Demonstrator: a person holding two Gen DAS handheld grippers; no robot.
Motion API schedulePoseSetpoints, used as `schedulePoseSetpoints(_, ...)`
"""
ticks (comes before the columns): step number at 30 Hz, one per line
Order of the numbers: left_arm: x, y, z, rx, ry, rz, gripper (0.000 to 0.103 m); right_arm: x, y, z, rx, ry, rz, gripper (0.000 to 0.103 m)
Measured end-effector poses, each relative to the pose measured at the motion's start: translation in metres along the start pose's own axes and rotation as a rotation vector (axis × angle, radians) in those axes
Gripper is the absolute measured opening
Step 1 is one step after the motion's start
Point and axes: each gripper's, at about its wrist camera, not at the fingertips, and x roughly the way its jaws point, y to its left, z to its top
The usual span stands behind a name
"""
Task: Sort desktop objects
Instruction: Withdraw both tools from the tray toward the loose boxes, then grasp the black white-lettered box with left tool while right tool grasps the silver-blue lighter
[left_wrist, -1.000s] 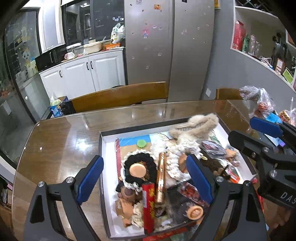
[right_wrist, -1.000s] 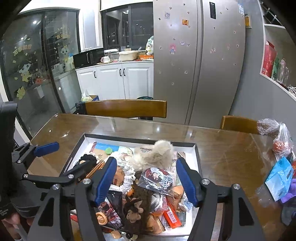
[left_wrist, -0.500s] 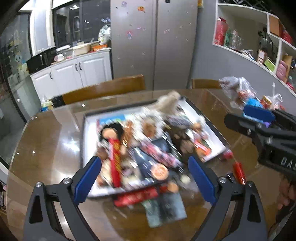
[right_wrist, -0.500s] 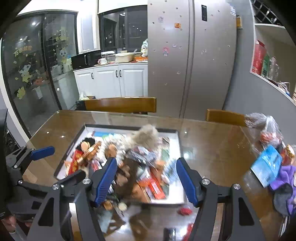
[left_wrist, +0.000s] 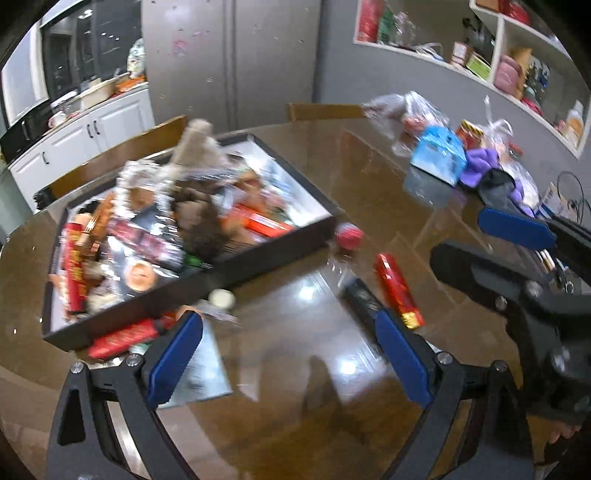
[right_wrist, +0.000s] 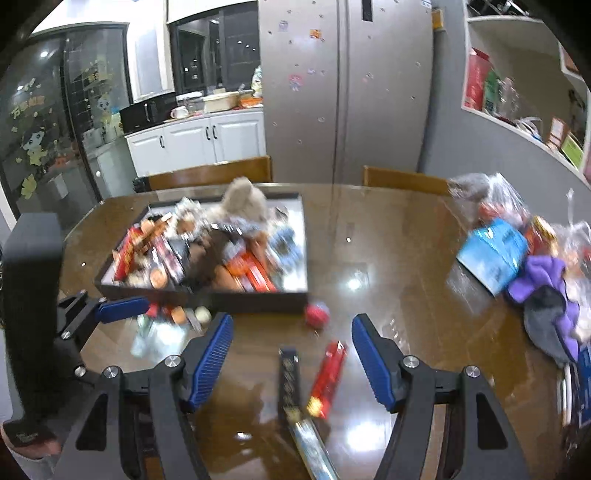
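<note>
Clutter everywhere on this glossy brown table (right_wrist: 388, 258), and both grippers hover above it with nothing held. Right gripper (right_wrist: 291, 354) has its blue-padded fingers (right_wrist: 212, 358) spread wide, and lying between them are a long red foil-wrapped stick (right_wrist: 328, 376) and a dark flat bar with gold print (right_wrist: 290, 376), side by side and near each other, probably because they are strays waiting to be sorted. Just beyond the fingertips sits a small red round piece (right_wrist: 317, 314), close to the wall of the shallow black tray with a white inside (right_wrist: 258, 297), heaped with toys and packets. Left gripper (left_wrist: 291, 354) is likewise spread and empty over bare table; the same red stick (left_wrist: 397, 288) lies just past its right finger, the tray (left_wrist: 258, 254) beyond its left. My read: open fingers suit choosing a stray next.
</note>
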Motion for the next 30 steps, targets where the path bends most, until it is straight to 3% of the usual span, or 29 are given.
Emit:
schedulePoseSetpoints(8, 0.017, -0.031, -0.014, 0.011, 0.037, -0.004, 0.096, -0.010, -0.035, -0.044, 0.077, 0.038, -0.014, 0.069)
schedulePoseSetpoints(16, 0.037, -0.042, -0.008, 0.008, 0.060, -0.010, 0.096, -0.014, -0.063, -0.084, 0.135, 0.094, -0.020, 0.069)
schedulePoseSetpoints(25, 0.056, -0.048, -0.003, 0.019, 0.095, 0.026, 0.096, -0.005, -0.052, -0.103, 0.095, 0.143, 0.012, 0.069)
schedulePoseSetpoints(30, 0.062, -0.044, -0.010, 0.000, 0.109, 0.007, 0.096, 0.004, -0.040, -0.106, 0.069, 0.163, 0.038, 0.069)
